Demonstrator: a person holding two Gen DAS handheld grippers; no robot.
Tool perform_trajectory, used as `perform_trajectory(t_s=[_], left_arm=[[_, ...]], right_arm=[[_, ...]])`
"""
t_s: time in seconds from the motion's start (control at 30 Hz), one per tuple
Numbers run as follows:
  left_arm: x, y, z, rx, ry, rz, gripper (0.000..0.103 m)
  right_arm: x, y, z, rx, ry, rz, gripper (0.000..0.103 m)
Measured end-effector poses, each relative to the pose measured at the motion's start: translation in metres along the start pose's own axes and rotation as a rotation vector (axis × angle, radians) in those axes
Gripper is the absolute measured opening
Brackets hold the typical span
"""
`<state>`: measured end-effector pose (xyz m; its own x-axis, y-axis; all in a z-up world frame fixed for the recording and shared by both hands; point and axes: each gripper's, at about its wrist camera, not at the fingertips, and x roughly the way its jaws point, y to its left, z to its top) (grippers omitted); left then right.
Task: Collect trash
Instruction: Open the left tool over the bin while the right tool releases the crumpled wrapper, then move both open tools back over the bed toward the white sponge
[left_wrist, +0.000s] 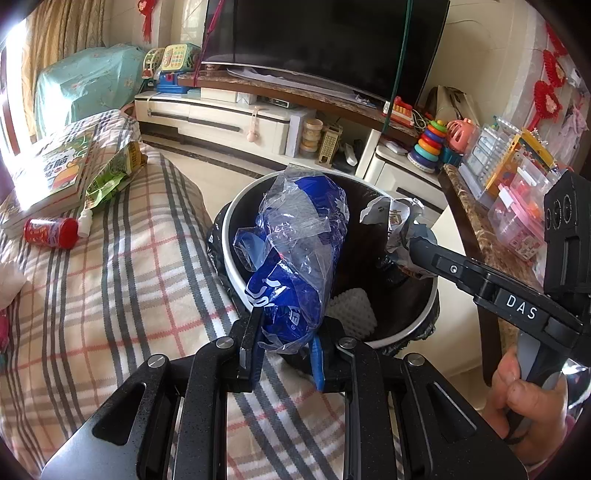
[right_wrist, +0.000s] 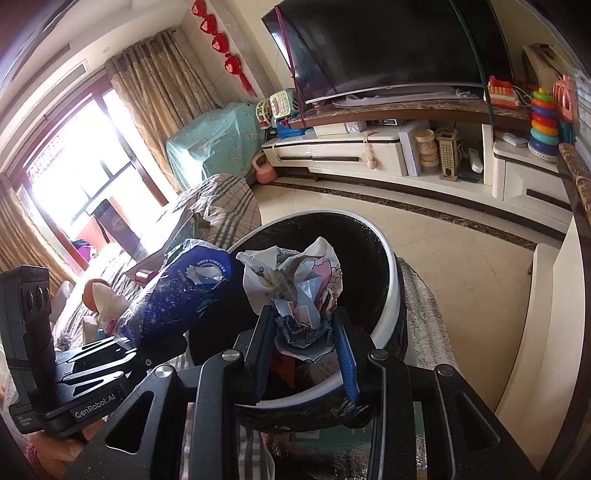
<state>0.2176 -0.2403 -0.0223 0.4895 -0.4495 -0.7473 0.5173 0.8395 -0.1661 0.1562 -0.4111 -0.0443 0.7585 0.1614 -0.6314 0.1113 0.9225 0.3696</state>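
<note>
Landmark: trash bin (left_wrist: 236, 258), white rim, black liner, on the floor tight against the plaid-covered sofa (left_wrist: 129, 277).

Left tool (left_wrist: 286, 343): jaws clamped on a blue plastic bag (left_wrist: 295, 258), crumpled, part clear film. Bag sticks up over the bin's near rim, above the opening, not inside.

Right tool (right_wrist: 301, 332): jaws pinching a crumpled paper wrapper (right_wrist: 291, 280), white with pink and blue print. Wrapper held over the bin's opening, just beside the blue bag. A hand (left_wrist: 524, 398) grips that tool's handle.

Inside the bin: white foam netting (left_wrist: 351, 306) near the bottom.

Left of the bin, on the sofa: red can (left_wrist: 51, 232) lying on its side, green snack bag (left_wrist: 110, 177), stack of books (left_wrist: 55, 170).

Beyond the bin: TV (left_wrist: 325, 40) on a long cabinet.
</note>
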Motion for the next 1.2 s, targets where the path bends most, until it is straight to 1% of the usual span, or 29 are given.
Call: perform_trajectory(t_s=[0.5,0.53,0.57,0.6,0.63,0.67,0.73,0.83,0.9,1.1,1.17,1.2], left_arm=[[0.008,-0.004,0.006,0.012,0.017,0.006,0.020],[0.008,-0.004,0.006,0.009,0.016,0.007,0.023],[0.008,-0.003,0.007,0.006,0.018,0.004,0.029],[0.008,-0.003,0.008,0.003,0.019,0.004,0.033],[0.008,-0.003,0.008,0.001,0.019,0.007,0.040],[0.007,-0.003,0.008,-0.002,0.016,0.012,0.047],[0.004,-0.001,0.007,-0.009,0.008,0.015,0.052],[0.003,0.001,0.004,-0.023,0.012,0.017,0.054],[0.002,0.005,-0.001,-0.037,0.015,0.019,0.055],[-0.008,0.019,-0.023,-0.094,0.021,0.029,0.061],[-0.013,0.025,-0.032,-0.113,0.022,0.032,0.063],[-0.015,0.029,-0.037,-0.126,0.024,0.036,0.063]], right_arm=[[0.006,-0.004,0.007,-0.001,0.014,-0.003,0.036],[0.006,-0.004,0.007,0.000,0.019,-0.003,0.041],[0.008,-0.005,0.008,0.002,0.020,-0.003,0.046],[0.008,-0.005,0.008,0.004,0.021,-0.003,0.048],[0.008,-0.006,0.009,0.006,0.020,-0.001,0.052],[0.007,-0.006,0.009,0.006,0.018,0.000,0.054],[0.007,-0.007,0.010,0.007,0.014,0.001,0.057],[0.005,-0.006,0.008,0.009,0.010,0.005,0.063],[0.003,-0.004,0.007,0.011,0.011,0.012,0.065],[-0.004,0.008,-0.001,0.010,0.001,0.039,0.083],[-0.006,0.014,-0.005,0.012,-0.002,0.053,0.091],[-0.006,0.016,-0.006,0.011,-0.003,0.058,0.092]])
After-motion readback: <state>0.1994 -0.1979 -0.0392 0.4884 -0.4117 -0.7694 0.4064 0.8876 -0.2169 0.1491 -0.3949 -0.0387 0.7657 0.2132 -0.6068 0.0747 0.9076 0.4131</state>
